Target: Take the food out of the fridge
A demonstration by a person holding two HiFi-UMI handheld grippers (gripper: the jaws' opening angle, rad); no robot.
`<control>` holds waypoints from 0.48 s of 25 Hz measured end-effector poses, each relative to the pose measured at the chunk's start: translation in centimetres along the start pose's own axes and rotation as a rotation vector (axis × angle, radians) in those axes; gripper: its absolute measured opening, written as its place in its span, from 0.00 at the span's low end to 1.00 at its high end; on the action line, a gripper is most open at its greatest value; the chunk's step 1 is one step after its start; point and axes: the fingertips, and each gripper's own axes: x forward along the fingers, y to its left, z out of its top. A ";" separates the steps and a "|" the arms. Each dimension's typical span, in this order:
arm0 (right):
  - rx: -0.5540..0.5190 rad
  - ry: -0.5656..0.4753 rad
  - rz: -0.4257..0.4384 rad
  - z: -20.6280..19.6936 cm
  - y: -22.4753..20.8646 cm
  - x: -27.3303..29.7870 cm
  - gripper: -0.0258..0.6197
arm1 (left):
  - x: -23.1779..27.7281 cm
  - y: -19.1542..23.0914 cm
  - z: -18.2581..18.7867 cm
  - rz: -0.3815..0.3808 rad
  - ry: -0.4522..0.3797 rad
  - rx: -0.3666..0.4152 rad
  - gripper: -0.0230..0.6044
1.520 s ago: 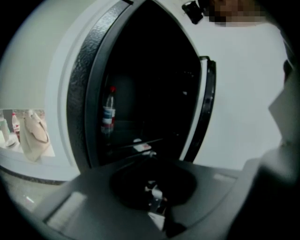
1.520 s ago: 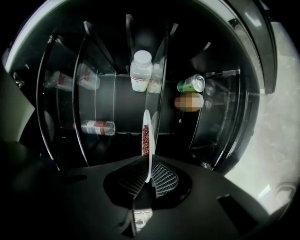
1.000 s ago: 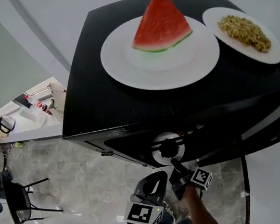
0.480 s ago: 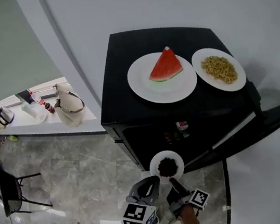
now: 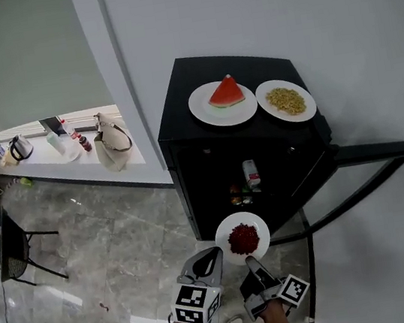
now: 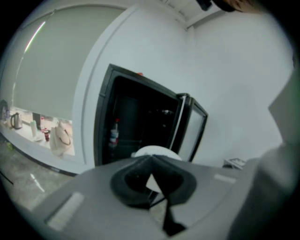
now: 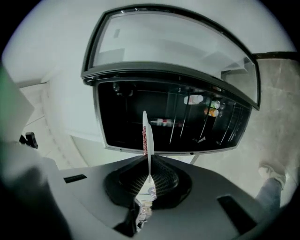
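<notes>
A black mini fridge (image 5: 210,163) stands against the white wall with its door (image 5: 361,158) swung open to the right. On its top sit a plate with a watermelon wedge (image 5: 224,100) and a plate of yellowish grains (image 5: 286,100). My right gripper (image 5: 250,262) is shut on the near rim of a small white plate of dark red food (image 5: 242,238), held in front of the open fridge. In the right gripper view this plate (image 7: 146,136) shows edge-on between the jaws. My left gripper (image 5: 210,258) is shut with nothing in it, just left of the plate (image 6: 154,151).
A carton (image 5: 249,174) and small items remain on the fridge shelves. At the left, a window ledge carries a handbag (image 5: 111,141), a kettle (image 5: 19,148) and bottles. A black chair (image 5: 15,255) stands on the marble floor at far left.
The head view has pulled back, so the fridge looks smaller and farther off. The plate of red food has come away from the fridge front, with both grippers drawn back.
</notes>
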 end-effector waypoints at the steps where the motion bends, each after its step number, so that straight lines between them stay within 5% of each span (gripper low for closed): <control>1: -0.010 0.006 0.007 0.0 1.1 -0.8 0.06 | -0.6 -0.7 0.1 0.010 -0.006 -0.003 0.03; 12: 0.006 0.009 0.056 0.1 9.0 -7.8 0.06 | -6.4 -7.8 2.8 0.059 -0.098 0.024 0.03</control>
